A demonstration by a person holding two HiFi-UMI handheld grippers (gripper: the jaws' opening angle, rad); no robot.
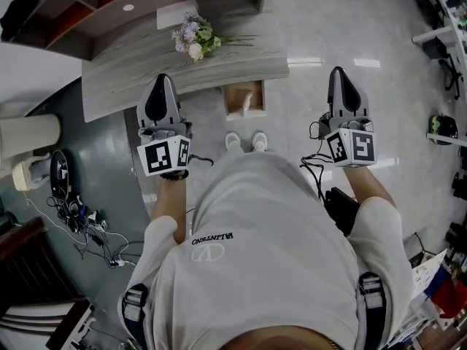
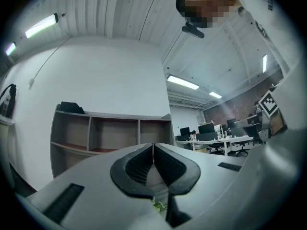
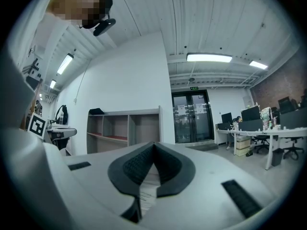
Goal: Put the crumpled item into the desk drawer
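In the head view I hold both grippers up in front of my chest. The left gripper [image 1: 162, 80] is over the front edge of the grey wood-grain desk [image 1: 131, 75]. The right gripper [image 1: 338, 71] hangs over bare floor, right of the desk. In the left gripper view the left gripper [image 2: 153, 146] has its ribbed black pads pressed together with nothing between them. The right gripper [image 3: 154, 145] looks the same in its own view. Under the desk's front edge a wooden drawer [image 1: 235, 98] stands open with a small pale thing [image 1: 247, 102] inside; I cannot tell what it is.
A bunch of flowers [image 1: 194, 38] lies on the desk. An open shelf unit [image 2: 100, 135] stands against the white wall behind it. Cables and a power strip [image 1: 87, 228] litter the floor at the left. Office desks with chairs [image 3: 268, 138] and a glass door [image 3: 193, 116] lie further off.
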